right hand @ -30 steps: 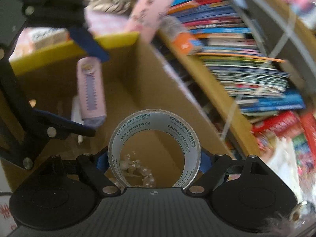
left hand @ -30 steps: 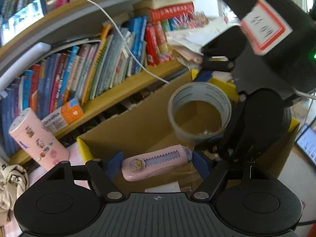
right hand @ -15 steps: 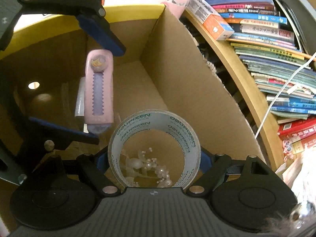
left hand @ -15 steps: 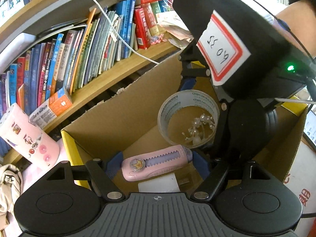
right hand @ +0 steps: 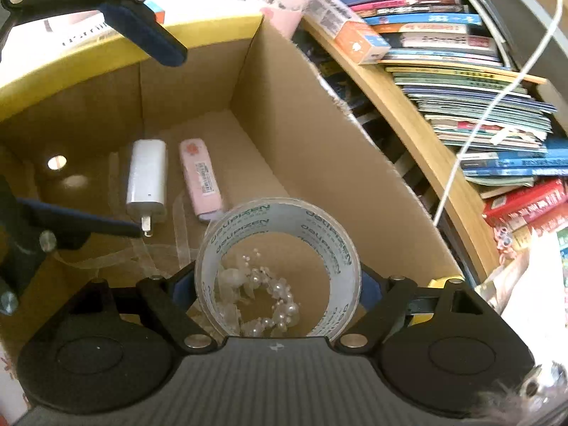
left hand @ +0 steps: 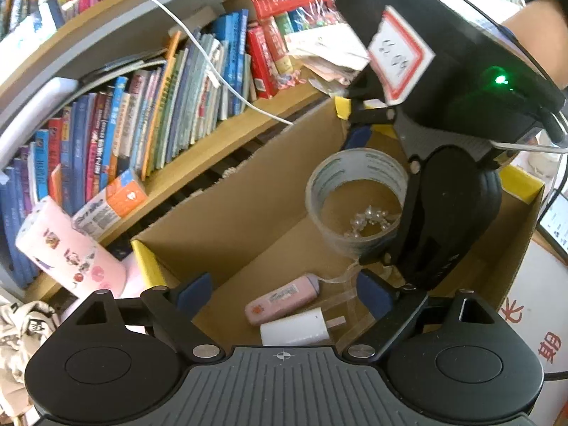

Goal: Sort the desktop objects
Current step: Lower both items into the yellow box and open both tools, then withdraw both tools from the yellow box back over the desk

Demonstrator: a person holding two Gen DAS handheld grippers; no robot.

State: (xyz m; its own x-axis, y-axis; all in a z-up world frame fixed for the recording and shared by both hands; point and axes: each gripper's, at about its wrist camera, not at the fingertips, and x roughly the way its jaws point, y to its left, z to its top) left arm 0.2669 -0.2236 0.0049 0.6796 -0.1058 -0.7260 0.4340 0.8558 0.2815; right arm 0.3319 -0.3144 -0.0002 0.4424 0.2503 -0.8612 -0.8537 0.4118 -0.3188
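In the left wrist view, the blue fingers (left hand: pixel 193 289) of the left gripper (left hand: pixel 284 293) stand wide with nothing between them, their jaws having just been opening; below the gap, low in the centre of the frame, the pink utility knife (left hand: pixel 282 298) lies on the floor of the cardboard box (left hand: pixel 248 220), just beside a white charger (left hand: pixel 296 330). To the right of centre the right gripper (left hand: pixel 358 198) holds the roll of clear tape (left hand: pixel 355 200) over the box, a pearl piece (left hand: pixel 369 218) showing through its hole. Bookshelves (left hand: pixel 142 113) fill the upper left, and a pink patterned cylinder (left hand: pixel 69 254) lies at middle left. In the right wrist view, the right gripper (right hand: pixel 278 284) has its pads pressed on either side of the roll of clear tape (right hand: pixel 278 269) at lower centre, its jaws having just opened slightly. The pink utility knife (right hand: pixel 200 179) and white charger (right hand: pixel 147 181) lie side by side on the box floor at centre left, with the left gripper (right hand: pixel 138 135) spread above them at the frame's left.
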